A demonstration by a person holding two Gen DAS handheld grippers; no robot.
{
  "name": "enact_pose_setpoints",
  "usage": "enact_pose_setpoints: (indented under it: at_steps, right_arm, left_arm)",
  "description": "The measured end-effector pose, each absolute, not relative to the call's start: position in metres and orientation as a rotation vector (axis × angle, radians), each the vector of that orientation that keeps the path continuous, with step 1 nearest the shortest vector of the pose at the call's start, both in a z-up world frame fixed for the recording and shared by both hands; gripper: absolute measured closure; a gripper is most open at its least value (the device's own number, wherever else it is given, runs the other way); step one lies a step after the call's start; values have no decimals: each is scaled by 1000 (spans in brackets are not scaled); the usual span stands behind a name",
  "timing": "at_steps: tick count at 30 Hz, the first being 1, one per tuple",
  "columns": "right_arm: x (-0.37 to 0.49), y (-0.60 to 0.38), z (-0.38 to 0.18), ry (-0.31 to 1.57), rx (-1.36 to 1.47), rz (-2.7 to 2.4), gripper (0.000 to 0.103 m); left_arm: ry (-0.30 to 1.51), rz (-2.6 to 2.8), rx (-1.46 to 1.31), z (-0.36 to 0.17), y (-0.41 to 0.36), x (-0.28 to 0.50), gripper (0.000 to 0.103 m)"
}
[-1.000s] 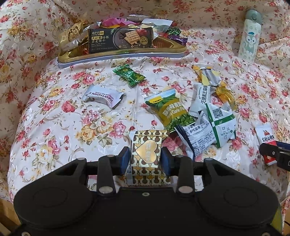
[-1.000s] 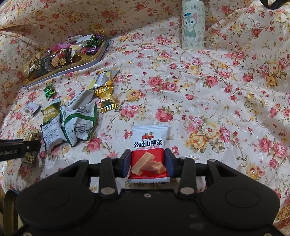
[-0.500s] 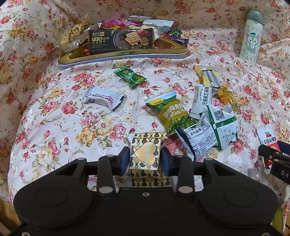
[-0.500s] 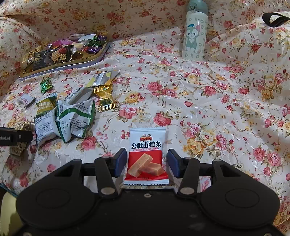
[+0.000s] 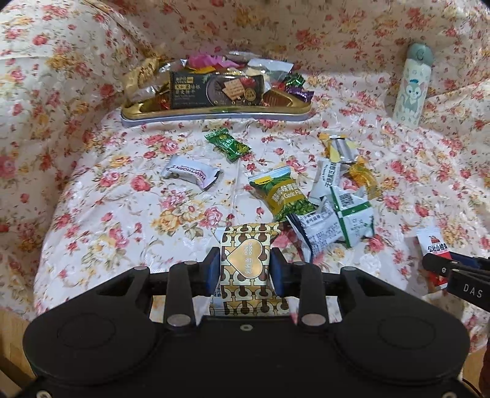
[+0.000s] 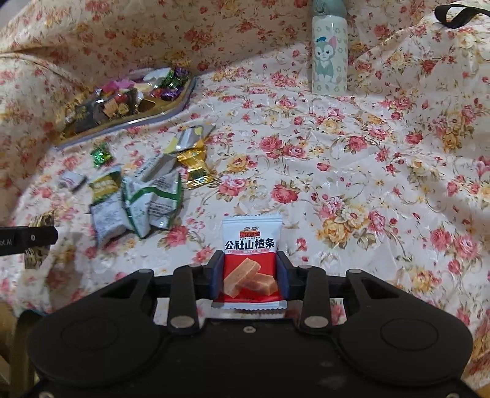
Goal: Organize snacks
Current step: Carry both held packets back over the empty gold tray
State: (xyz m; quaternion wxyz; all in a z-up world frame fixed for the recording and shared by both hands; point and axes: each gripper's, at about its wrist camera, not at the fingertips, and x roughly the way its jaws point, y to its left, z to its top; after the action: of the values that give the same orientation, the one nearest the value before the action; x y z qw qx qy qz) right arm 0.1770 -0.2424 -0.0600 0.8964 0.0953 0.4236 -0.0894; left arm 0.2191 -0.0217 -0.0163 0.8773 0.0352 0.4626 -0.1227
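My left gripper [image 5: 245, 266] is shut on a gold and brown heart-patterned packet [image 5: 246, 260], held above the flowered cloth. My right gripper [image 6: 250, 272] is shut on a red and white hawthorn-strip packet [image 6: 251, 260]; it also shows at the right edge of the left wrist view [image 5: 433, 245]. A gold tray [image 5: 214, 111] heaped with snacks sits at the back; it also shows in the right wrist view [image 6: 128, 122]. Loose on the cloth lie a green candy [image 5: 228, 144], a white Hawthorn packet [image 5: 191, 173], a green garlic-pea packet [image 5: 283, 194] and white and green packets [image 5: 346, 214].
A pale cartoon-cat bottle [image 5: 410, 85] stands at the back right, also in the right wrist view [image 6: 329, 52]. Gold and silver wrappers [image 5: 352, 162] lie by the packet pile. Flowered cloth covers the whole surface and rises at the back and sides. A black strap [image 6: 459, 12] lies far right.
Both grippers have lifted and pulled back a little with their packets. The right jaws spread slightly half a second ago and now press the red packet again.
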Motion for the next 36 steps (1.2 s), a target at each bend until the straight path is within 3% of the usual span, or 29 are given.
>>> enact_pose_setpoints:
  at_steps: [16,36]
  right_arm:
    - [72,-202,-12,805,195,-20,66]
    - [-15,-173,-24,866,222,65,66]
  left_arm:
    - [982,-218,37,5,5,118,61]
    - [1125,-154,-47,-27,21,50,61]
